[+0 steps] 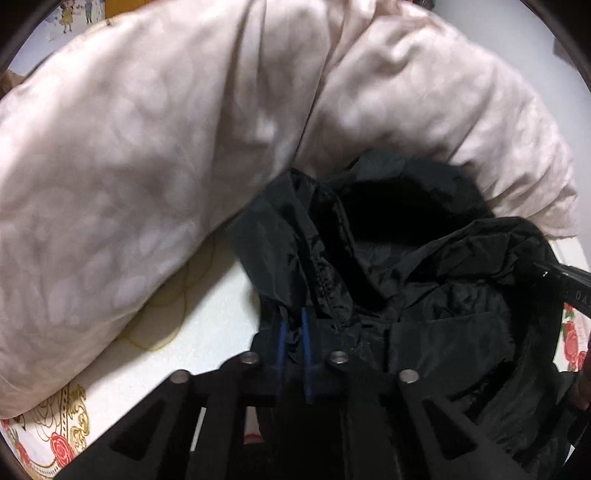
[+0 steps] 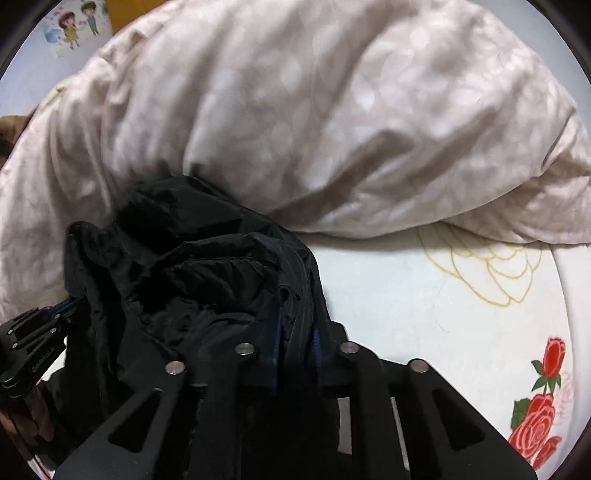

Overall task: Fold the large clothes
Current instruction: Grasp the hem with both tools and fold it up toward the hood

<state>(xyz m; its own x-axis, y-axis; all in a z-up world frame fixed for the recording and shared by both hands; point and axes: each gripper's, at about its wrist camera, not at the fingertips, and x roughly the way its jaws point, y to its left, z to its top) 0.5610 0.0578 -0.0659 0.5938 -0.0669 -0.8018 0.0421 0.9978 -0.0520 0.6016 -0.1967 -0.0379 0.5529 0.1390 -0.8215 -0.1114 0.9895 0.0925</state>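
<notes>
- A bed sheet [image 2: 406,295], white with outlined yellow flowers and red roses, covers the bed and carries everything else.
- A big, puffy, pale pink duvet [image 1: 166,147] lies bunched across the far part of the bed and fills the upper half of both views; its near edge touches the jacket.
- A black jacket [image 1: 406,258] of thin, crinkled cloth lies in a crumpled heap on the sheet, right against the duvet. A zip runs down it in the left wrist view, just beyond the left fingers.
- The left gripper [image 1: 293,350] sits at the jacket's left edge. Its blue fingers [image 1: 306,332] stand narrow, pinched on a fold of the black cloth, which bunches up between them and spreads away ahead and to the right.
- The right gripper [image 2: 295,343] sits at the jacket's right edge. Its blue fingers [image 2: 275,332] are likewise narrow, clamped on a ridged band of the jacket that rises between them; the rest of the heap lies ahead and to the left.
- Each gripper shows in the other's view at the opposite side of the heap, so the jacket lies between the two.
- A cartoon sticker [image 2: 74,26] of two children is on the wall behind the duvet.
- A wooden panel [image 2: 125,11] stands just beside the sticker.
</notes>
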